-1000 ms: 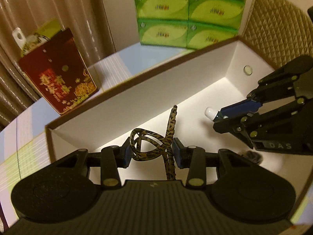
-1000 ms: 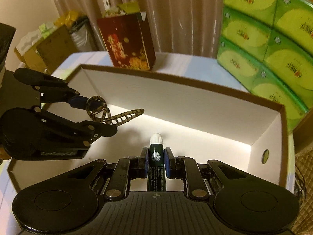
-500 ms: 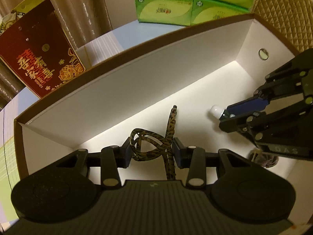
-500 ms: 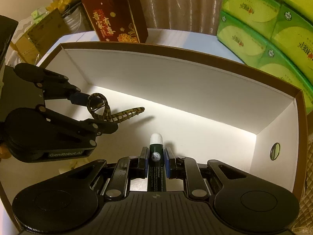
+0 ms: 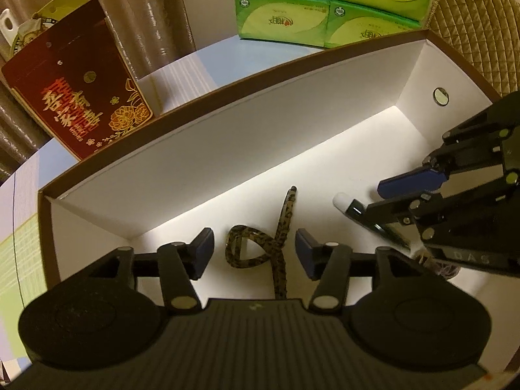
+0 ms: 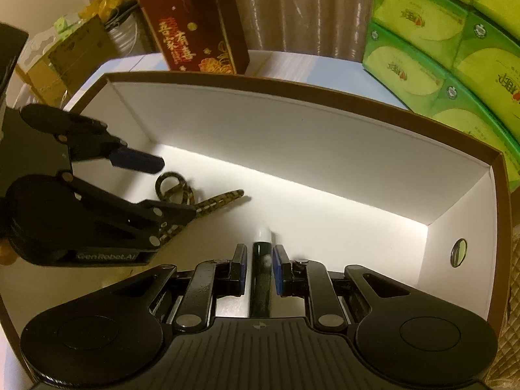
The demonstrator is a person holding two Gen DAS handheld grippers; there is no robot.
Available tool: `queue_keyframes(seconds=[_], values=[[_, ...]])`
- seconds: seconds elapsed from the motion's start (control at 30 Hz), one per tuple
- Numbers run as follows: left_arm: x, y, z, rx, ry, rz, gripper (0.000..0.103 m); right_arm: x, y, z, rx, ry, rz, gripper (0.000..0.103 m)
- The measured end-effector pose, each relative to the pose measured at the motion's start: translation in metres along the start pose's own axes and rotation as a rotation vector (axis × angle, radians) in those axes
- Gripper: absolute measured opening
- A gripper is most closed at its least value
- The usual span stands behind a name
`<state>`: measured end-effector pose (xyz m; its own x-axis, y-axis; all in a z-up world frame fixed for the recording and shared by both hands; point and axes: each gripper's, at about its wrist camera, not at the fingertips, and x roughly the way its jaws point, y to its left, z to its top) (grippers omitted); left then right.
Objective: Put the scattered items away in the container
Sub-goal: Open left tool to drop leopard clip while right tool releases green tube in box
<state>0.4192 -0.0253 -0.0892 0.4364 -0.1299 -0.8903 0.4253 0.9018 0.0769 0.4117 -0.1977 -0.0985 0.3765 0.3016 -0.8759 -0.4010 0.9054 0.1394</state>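
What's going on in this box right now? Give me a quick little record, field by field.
container: white box with brown rim, on a table
left tongs: opening, pads clear of the leopard-print hair tie
hair tie: inside the box, between the left pads
right tongs: shut on a dark green tube with a white cap, over the box floor
behind the box: red gift bag, green tissue packs
task status: hair tie released, tube not yet
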Motion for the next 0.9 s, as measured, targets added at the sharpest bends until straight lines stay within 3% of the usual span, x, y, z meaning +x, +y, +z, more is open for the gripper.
queue_keyframes(seconds=[0.13,0.17,0.23,0.27,0.3,0.4,0.63,0.9], values=[[-0.009,-0.001,-0.001,-0.005,-0.008,0.014,0.063,-0.005,0.002,-0.002,-0.007,-0.006,-0.012,0.015],[-0.011,-0.001,-0.001,-0.006,-0.01,0.02,0.067,-0.007,0.003,-0.003,-0.006,-0.008,-0.012,0.02],[-0.015,0.001,-0.002,-0.014,-0.011,0.027,0.069,-0.012,0.004,-0.005,-0.009,-0.018,-0.013,0.043],[-0.018,0.003,-0.002,-0.02,-0.01,0.03,0.069,-0.015,0.005,-0.006,-0.014,-0.029,-0.011,0.059],[-0.021,0.004,-0.003,-0.027,-0.009,0.031,0.072,-0.019,0.007,-0.007,-0.019,-0.04,-0.007,0.066],[-0.031,0.006,-0.006,-0.041,-0.012,0.044,0.082,-0.029,0.011,-0.011,-0.027,-0.051,-0.003,0.07],[-0.065,0.002,-0.021,-0.064,-0.041,0.057,0.091,-0.058,0.024,-0.031,-0.061,-0.089,-0.061,0.075],[-0.11,-0.015,-0.038,-0.103,-0.08,0.078,0.094,-0.095,0.031,-0.055,-0.011,-0.162,-0.081,0.087]])
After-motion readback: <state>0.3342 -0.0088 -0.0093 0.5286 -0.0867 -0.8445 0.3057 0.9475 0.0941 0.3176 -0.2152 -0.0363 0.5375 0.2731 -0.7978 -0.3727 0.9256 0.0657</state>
